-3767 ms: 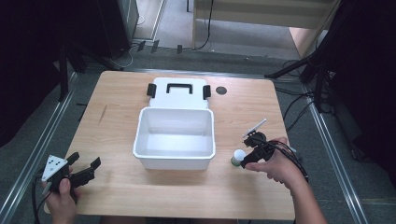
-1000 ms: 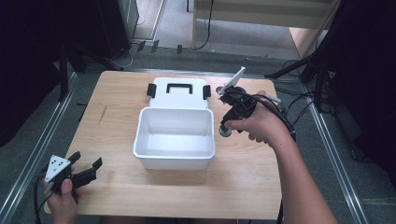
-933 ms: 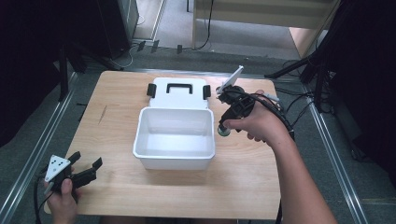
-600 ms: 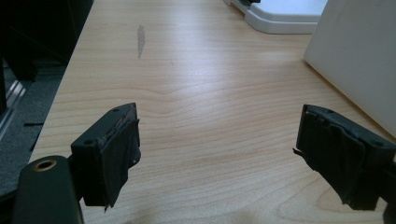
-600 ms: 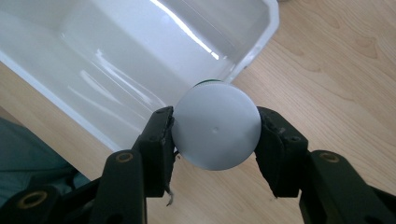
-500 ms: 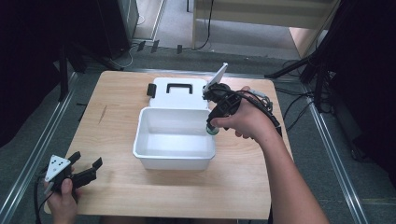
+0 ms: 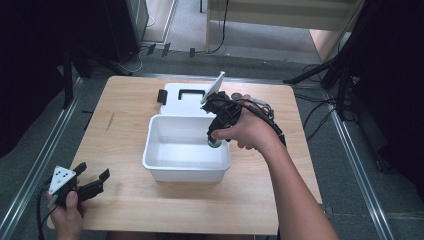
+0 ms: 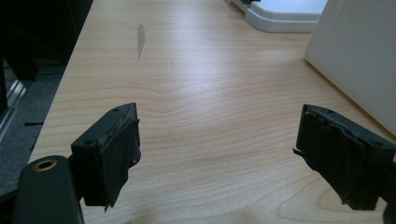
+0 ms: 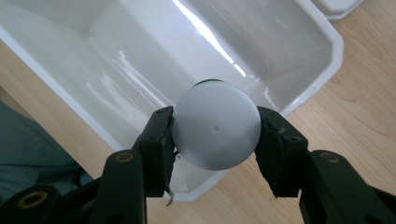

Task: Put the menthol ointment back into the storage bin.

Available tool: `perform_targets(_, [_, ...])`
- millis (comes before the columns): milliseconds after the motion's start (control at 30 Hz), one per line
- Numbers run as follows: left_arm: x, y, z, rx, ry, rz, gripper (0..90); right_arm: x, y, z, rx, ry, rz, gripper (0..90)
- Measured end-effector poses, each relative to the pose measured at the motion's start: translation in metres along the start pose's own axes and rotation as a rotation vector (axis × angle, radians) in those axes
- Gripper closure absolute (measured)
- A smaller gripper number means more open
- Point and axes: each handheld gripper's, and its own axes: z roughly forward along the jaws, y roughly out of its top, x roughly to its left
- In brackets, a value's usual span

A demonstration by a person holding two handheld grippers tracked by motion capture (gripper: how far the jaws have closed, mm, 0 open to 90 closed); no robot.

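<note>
My right gripper (image 9: 215,133) is shut on a small container with a round white cap (image 9: 215,127) and a green edge below it. In the high view the right gripper (image 7: 216,140) holds that container (image 7: 214,144) over the right end of the open white bin (image 7: 165,168), just inside its right wall. The bin's inside (image 9: 140,51) looks bare under the cap. My left gripper (image 7: 91,183) rests at the table's front left corner, jaws open with nothing between them; its pads (image 8: 112,158) stand wide apart over bare wood.
The bin's white lid (image 7: 182,97) with black latches lies flat behind the bin. A small dark round thing (image 7: 235,95) sits at the table's far edge. The wooden table (image 7: 125,125) has bare room to the left and front. Metal rails run along both sides.
My right hand has carried the capped container leftward from beside the bin's right rim to over the bin's right end. The left gripper has stayed put.
</note>
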Motion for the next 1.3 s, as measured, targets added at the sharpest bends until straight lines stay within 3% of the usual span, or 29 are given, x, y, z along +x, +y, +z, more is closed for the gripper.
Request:
perform_targets(433, [0.0, 0.0, 0.0, 0.001, 0.002, 0.0, 14.9, 0.008, 0.006, 0.027, 0.02, 0.024, -0.036, 51.5])
perform_targets(1300, [-0.001, 0.0, 0.001, 0.005, 0.004, 0.006, 14.9, 0.012, 0.008, 0.092, 0.097, 0.039, -0.03, 51.5])
